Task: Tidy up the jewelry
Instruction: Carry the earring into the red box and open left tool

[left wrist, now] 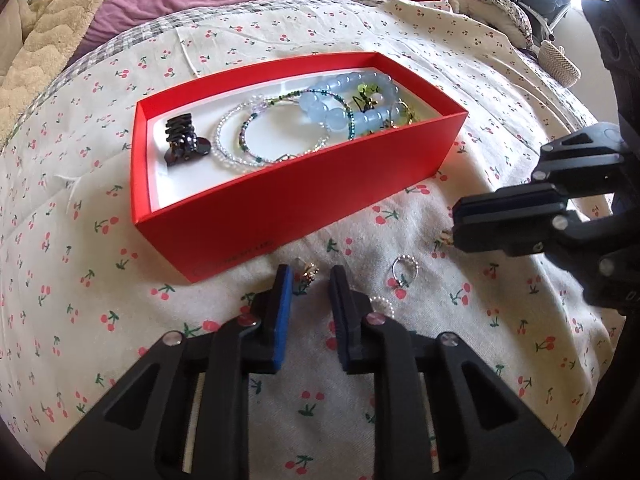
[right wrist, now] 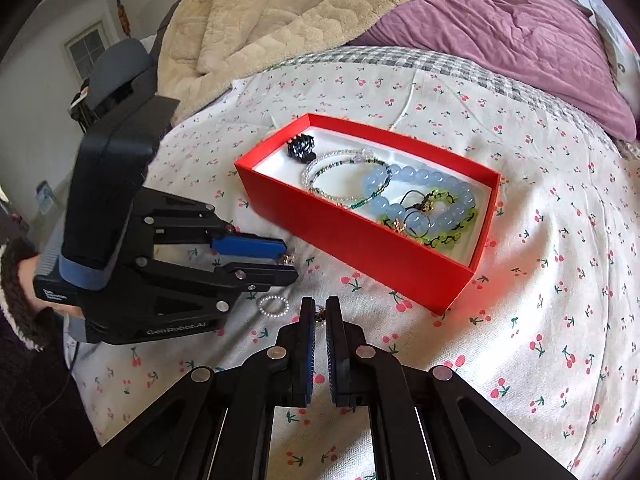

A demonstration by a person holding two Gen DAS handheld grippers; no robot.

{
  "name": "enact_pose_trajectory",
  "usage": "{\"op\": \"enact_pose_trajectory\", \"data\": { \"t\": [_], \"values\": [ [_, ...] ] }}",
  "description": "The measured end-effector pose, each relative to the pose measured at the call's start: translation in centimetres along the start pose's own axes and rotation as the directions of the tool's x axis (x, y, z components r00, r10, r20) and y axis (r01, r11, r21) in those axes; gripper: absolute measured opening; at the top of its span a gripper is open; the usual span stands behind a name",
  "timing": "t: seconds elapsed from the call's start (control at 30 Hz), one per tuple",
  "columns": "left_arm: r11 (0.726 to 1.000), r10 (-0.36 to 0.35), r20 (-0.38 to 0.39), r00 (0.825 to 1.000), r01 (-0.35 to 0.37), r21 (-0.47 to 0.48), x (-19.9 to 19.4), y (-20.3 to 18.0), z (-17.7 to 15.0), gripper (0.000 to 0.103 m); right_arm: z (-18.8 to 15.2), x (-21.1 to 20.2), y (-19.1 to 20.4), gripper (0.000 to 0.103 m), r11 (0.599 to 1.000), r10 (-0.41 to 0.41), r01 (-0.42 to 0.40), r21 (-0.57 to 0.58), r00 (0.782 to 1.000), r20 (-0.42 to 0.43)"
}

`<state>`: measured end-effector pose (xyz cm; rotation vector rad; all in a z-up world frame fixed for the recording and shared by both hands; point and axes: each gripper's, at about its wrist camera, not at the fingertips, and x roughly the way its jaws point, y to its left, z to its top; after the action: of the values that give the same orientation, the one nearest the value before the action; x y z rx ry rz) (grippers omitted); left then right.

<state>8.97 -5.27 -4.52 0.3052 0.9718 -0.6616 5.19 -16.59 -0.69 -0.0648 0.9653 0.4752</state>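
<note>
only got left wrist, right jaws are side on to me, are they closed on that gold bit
Observer: In the right wrist view, the right gripper has its jaws a thin gap apart, with the gold piece between the tips. I cannot tell whether it is gripped.
Operator: whats half hidden just right of my jaws
Observer: A complete pearl ring, lying flat on the bedspread beside the left gripper.
</note>
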Motion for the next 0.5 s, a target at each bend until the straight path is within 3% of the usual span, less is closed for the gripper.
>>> {"op": "enact_pose_trajectory", "data": {
  "t": [0.1,0.5],
  "values": [
    [1.000,0.002,-0.003,1.000,-0.002,0.008,0.2,-0.2,0.2,0.008,0.2,-1.1,-0.1,0.005,1.000,-0.007,0.006,0.006,1.000,0.022],
    [1.000,-0.003,-0.033,0.999,0.002,-0.029,-1.1,0.1,0.0,0.007,0.0,-1.7,-0.5,0.005,0.998,-0.056,0.056,0.011,0.998,-0.014]
  ]
}}
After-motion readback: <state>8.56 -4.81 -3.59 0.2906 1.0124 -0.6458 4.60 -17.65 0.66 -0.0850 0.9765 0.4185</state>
